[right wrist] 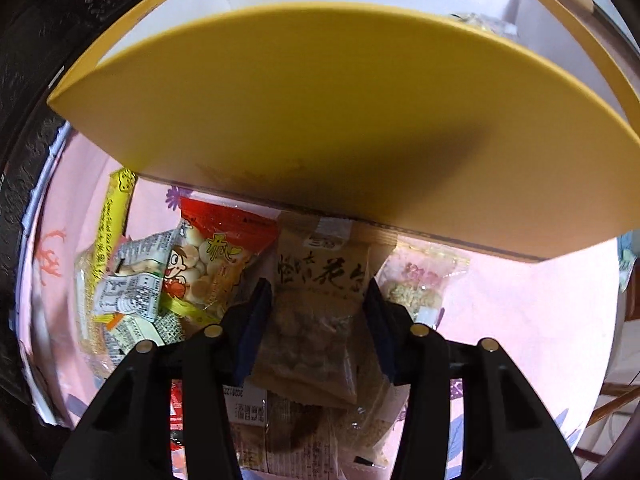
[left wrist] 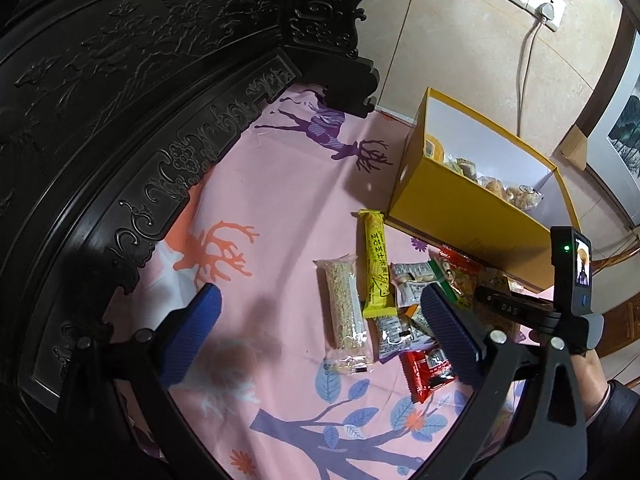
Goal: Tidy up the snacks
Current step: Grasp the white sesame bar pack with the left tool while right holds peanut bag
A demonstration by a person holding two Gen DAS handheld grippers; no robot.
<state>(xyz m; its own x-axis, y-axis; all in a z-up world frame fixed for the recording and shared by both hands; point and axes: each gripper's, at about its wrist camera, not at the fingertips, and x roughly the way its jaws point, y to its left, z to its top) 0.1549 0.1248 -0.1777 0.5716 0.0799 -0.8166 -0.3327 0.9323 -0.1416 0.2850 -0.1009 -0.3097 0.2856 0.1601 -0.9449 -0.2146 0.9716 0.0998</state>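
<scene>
Several snack packets lie in a loose pile on a pink bedsheet [left wrist: 280,208] printed with deer and branches, just in front of a yellow box [left wrist: 472,216] whose white inside already holds a few wrapped snacks. At the pile's edge nearest the dark carved headboard [left wrist: 120,120], a clear-wrapped grain bar [left wrist: 346,312] lies flat beside a long yellow bar [left wrist: 376,268], the two almost touching and both pointing toward the box. Next to them sit small white-and-black printed packets [left wrist: 412,280] and a red packet [left wrist: 426,372] at the near end of the heap. The left gripper [left wrist: 320,328] hangs over the sheet with its blue pads well apart and nothing between them — the grain bar shows in the gap below, untouched. The right gripper [right wrist: 318,312] points steeply down at the pile close against the box's front wall, and its jaws are closed on a tan kraft-paper bag [right wrist: 320,288] with dark lettering, one pad pressing each side of it. Beside that bag, toward the headboard, lies a red-topped bag of small round biscuits [right wrist: 216,256] with a cartoon figure; on the other side a clear packet with pink print [right wrist: 420,280] rests on the sheet. More wrapped snacks lie under the held bag.
</scene>
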